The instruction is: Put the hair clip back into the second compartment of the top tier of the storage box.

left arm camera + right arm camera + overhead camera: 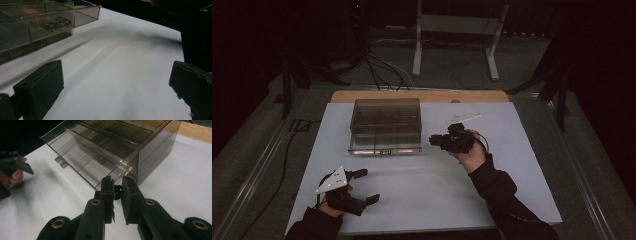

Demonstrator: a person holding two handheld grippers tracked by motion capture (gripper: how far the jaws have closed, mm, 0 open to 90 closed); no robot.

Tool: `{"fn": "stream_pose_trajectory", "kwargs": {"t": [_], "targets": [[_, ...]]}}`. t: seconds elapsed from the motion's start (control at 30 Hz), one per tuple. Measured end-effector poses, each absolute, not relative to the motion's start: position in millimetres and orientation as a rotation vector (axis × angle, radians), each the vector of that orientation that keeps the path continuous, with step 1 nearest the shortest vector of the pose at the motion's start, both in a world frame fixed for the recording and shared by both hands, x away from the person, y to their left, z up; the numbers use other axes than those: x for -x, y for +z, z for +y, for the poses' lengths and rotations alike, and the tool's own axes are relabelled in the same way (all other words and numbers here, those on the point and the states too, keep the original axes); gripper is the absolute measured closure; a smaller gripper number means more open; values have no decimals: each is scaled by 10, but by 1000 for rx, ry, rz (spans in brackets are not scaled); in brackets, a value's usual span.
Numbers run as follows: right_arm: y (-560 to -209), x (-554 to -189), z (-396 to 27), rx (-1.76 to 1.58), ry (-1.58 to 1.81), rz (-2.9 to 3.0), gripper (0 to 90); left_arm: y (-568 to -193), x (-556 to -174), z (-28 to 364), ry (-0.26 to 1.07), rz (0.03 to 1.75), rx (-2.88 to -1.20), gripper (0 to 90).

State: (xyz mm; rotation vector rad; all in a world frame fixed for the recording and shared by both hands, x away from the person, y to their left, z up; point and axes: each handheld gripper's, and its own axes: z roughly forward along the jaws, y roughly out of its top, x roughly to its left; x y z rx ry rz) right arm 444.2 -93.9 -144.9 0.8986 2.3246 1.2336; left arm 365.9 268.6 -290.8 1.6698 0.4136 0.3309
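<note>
Right gripper point(117, 190) pinches small black piece point(117, 189), orientation unclear.

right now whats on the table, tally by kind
clear drawer box: 1
small black item pinched in the right gripper: 1
white flat piece behind the right gripper: 1
grippers: 2, left gripper, right gripper
total: 5
</note>
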Motion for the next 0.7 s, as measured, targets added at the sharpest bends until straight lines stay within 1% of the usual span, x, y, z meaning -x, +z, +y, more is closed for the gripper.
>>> {"fn": "stream_pose_trajectory", "kwargs": {"t": [0.7], "targets": [[-1405, -4570, -664, -862, 1213, 2357, 806, -2906, -3656, 2691, 330, 410, -1666, 5]]}}
